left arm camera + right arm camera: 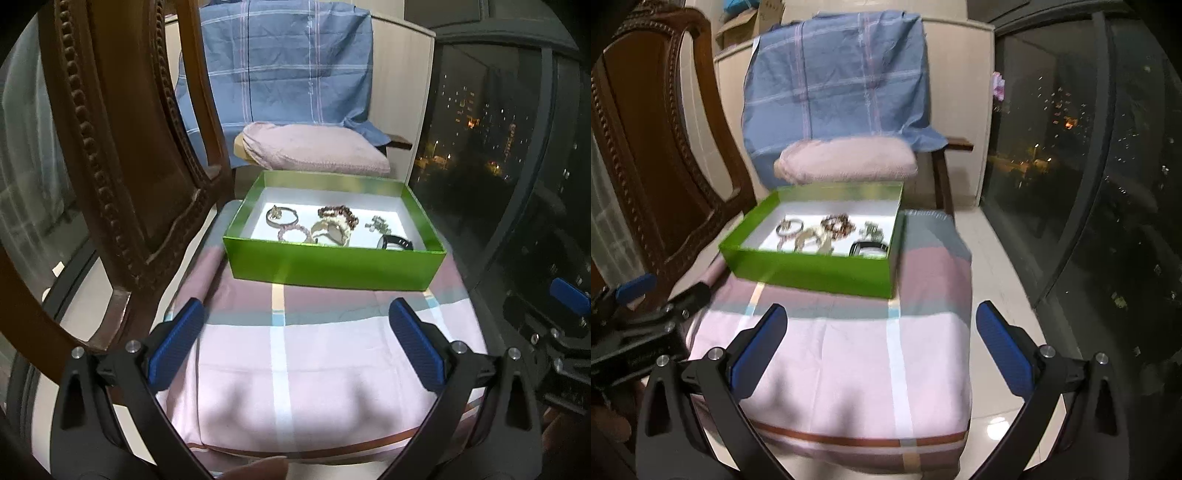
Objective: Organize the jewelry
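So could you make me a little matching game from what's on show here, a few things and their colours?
Things:
1. box
2. cloth draped over the chair back
3. gripper pads
4. cushion

Colours:
a. dusty pink
b. dark blue
c. green
d. light blue with pale stripes

Pairs: 1-c, 2-d, 3-b, 4-a

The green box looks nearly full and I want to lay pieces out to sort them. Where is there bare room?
The widest free patch is the pink plaid cloth between the green cardboard box and both open grippers. Inside the box, only a white strip along the far wall is bare; bracelets crowd the middle, and a black watch fills the near right corner.
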Tool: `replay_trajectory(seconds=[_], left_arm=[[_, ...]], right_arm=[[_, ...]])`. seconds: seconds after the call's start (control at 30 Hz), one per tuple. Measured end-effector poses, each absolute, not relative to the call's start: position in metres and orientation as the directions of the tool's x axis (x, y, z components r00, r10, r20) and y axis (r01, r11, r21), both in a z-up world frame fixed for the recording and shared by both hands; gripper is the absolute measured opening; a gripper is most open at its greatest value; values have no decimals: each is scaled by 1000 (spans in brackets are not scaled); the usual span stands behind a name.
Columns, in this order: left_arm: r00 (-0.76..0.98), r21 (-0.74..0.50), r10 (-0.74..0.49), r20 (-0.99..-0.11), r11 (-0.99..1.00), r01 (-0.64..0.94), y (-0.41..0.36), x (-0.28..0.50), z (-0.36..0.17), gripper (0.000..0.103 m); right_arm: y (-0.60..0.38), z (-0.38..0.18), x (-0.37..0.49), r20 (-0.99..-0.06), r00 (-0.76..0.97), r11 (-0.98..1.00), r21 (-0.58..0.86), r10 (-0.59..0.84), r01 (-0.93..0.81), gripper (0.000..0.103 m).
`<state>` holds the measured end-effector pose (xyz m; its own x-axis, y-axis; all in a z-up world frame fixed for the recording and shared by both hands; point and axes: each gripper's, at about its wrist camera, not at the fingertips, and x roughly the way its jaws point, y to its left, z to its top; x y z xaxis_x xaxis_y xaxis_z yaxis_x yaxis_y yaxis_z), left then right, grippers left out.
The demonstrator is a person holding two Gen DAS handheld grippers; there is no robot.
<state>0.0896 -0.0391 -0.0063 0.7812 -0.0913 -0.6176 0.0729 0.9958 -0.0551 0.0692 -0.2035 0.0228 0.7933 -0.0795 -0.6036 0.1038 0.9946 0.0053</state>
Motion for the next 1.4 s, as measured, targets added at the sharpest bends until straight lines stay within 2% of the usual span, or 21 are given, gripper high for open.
replay_trajectory(seconds=[0.2, 1.4], left_arm=[[798, -45, -90, -596, 996, 79, -37, 85, 2, 99], [792, -57, -104, -602, 995, 87, -37, 83, 2, 99]], right_arm=[[-209, 27, 71, -587, 805, 992, 21, -87, 122, 100], [-205, 17, 76, -606, 791, 994, 5, -84, 110, 100]])
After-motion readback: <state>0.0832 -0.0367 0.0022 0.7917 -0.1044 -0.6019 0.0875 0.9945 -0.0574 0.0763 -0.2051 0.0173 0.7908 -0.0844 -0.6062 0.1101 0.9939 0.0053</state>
